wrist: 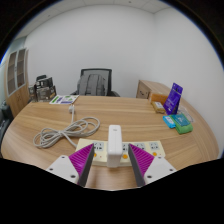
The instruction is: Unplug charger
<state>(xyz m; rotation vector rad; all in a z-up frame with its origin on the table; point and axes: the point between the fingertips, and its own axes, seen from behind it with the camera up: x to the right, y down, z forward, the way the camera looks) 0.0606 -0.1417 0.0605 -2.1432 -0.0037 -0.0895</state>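
Note:
A white charger (pixel 115 141) stands plugged into a cream power strip (pixel 117 155) that lies across the wooden table just ahead of my fingers. My gripper (pixel 113 163) is open, its purple pads (pixel 86 158) at either side of the charger with a gap on each side. The charger stands between the fingers. A coiled white cable (pixel 66 131) lies on the table to the left beyond the strip.
The wooden table (pixel 130 118) stretches ahead. A purple box (pixel 175 96) and small teal and green items (pixel 180 122) sit at the right. A black office chair (pixel 96 81) stands behind the table, with papers (pixel 62 99) at the far left.

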